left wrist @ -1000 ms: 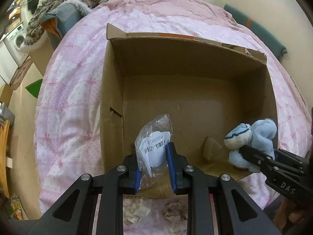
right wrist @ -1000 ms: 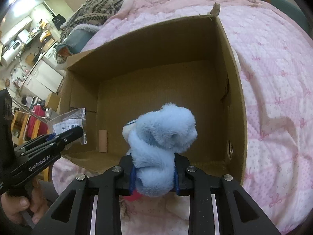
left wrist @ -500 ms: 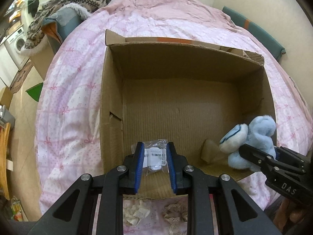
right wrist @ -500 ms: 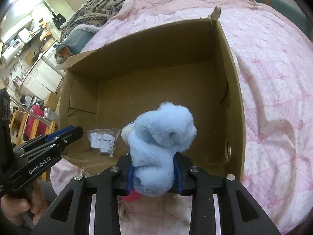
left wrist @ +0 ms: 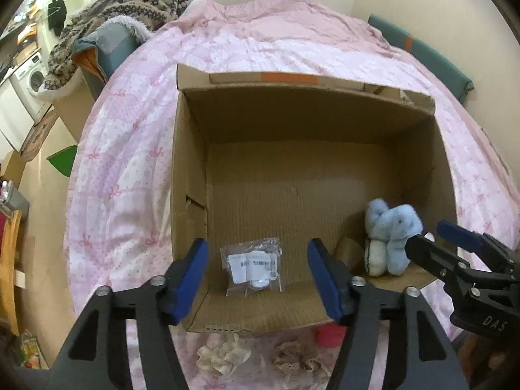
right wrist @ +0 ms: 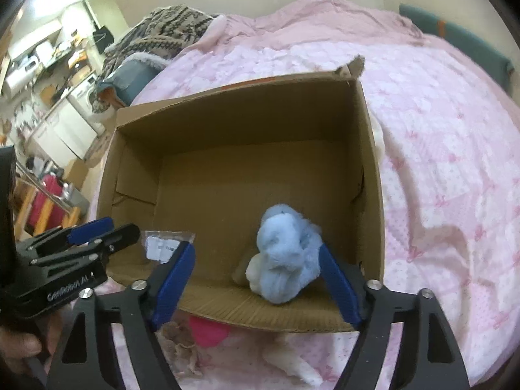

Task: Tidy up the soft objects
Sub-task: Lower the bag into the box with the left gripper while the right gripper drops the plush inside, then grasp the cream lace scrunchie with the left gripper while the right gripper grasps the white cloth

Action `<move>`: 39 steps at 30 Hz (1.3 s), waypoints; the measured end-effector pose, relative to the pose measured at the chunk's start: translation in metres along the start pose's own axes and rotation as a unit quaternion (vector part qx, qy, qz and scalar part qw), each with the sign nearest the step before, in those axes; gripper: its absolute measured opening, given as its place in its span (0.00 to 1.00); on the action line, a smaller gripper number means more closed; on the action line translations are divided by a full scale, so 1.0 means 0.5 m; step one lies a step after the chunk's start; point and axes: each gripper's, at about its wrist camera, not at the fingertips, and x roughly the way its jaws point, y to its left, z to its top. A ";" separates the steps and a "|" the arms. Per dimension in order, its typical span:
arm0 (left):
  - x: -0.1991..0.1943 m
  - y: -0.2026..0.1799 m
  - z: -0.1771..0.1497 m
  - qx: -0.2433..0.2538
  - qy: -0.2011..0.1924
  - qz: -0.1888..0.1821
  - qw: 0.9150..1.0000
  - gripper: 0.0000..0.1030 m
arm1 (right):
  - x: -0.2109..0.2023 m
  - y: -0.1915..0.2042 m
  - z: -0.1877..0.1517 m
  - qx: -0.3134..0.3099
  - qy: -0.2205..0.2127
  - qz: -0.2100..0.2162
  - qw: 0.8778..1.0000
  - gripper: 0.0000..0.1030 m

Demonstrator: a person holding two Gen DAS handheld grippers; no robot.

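Observation:
An open cardboard box [left wrist: 191,175] [right wrist: 370,175] sits on a pink bed. A clear plastic bag with a white label [left wrist: 252,265] [right wrist: 165,243] lies on the box floor near its front edge. A blue plush toy [left wrist: 390,235] [right wrist: 286,256] sits in the front right corner of the box. My left gripper [left wrist: 260,276] is open and empty above the bag; it also shows in the right wrist view [right wrist: 104,230]. My right gripper [right wrist: 256,282] is open, its pads either side of the plush; it also shows in the left wrist view [left wrist: 435,237].
Cream [left wrist: 222,356] and beige lace scrunchies [left wrist: 299,360] and a pink item [right wrist: 208,326] lie on the pink bedspread [left wrist: 123,169] in front of the box. A patterned blanket [left wrist: 130,3] is heaped at the far left. The bed edge drops to the floor at left.
Both grippers have opened. The bag dropped from my left gripper onto the box floor, and the plush left my right gripper and now sits in the box corner.

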 end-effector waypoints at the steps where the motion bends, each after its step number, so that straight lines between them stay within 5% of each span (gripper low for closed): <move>1: -0.001 -0.002 0.001 0.002 -0.001 0.001 1.000 0.62 | -0.003 -0.002 0.001 0.003 -0.003 0.003 1.000 0.89; 7: 0.001 -0.001 0.002 0.001 0.002 -0.004 1.000 0.63 | -0.031 -0.021 0.012 0.036 -0.037 0.034 0.998 0.94; 16: -0.008 0.014 -0.003 -0.018 0.007 -0.016 1.000 0.64 | -0.022 -0.043 0.010 0.089 -0.008 0.094 0.992 0.94; 23: -0.048 0.025 -0.022 -0.006 0.000 -0.008 1.000 0.66 | -0.045 -0.045 -0.007 0.095 -0.009 0.107 0.990 0.94; 26: -0.066 0.035 -0.033 0.007 -0.006 0.009 1.000 0.66 | -0.049 -0.045 -0.020 0.084 0.000 0.079 0.993 0.94; 39: -0.103 0.119 -0.093 -0.083 0.008 0.016 0.996 0.66 | -0.068 -0.079 -0.064 0.128 0.031 0.130 0.983 0.94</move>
